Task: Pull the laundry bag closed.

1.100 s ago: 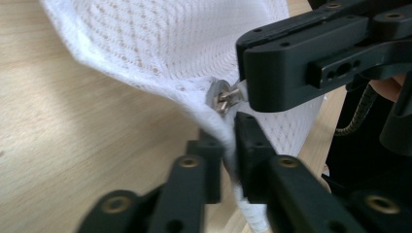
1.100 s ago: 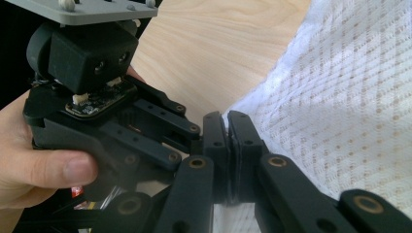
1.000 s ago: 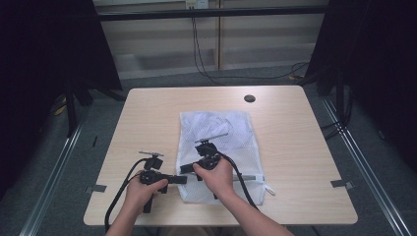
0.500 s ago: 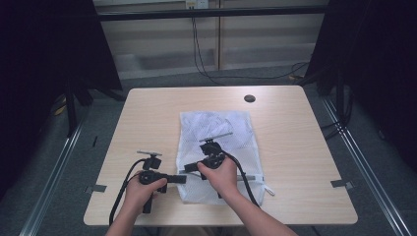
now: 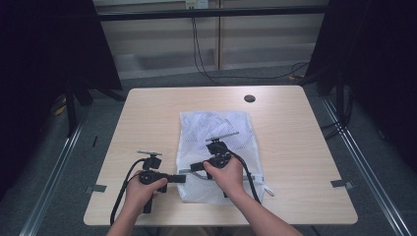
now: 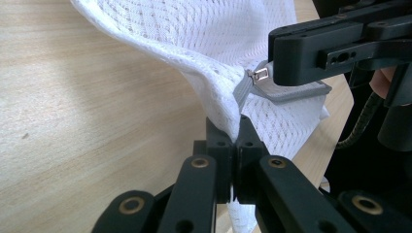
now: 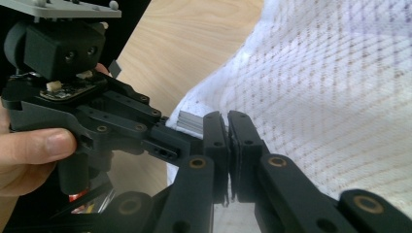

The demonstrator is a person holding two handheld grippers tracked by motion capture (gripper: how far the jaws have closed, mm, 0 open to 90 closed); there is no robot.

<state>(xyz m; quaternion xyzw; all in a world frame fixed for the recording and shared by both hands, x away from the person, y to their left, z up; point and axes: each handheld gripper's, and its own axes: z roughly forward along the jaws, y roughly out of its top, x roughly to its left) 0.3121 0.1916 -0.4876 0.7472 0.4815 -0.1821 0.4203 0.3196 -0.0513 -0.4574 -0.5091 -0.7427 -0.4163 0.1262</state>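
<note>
Fingers of the left gripper are clamped on the mesh bag edge just below the grey zipper, while the right gripper is pinched shut right beside it, probably on the zipper pull, with the zipper running away from both across the bag's near left side.

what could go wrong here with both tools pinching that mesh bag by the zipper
The left tool pinches only a thin fold of the mesh bag, so the fabric may slip out. The right tool grips at the grey zipper; pulling apart could snag or tear mesh there. The bag lies loose on the table and may drag.
</note>
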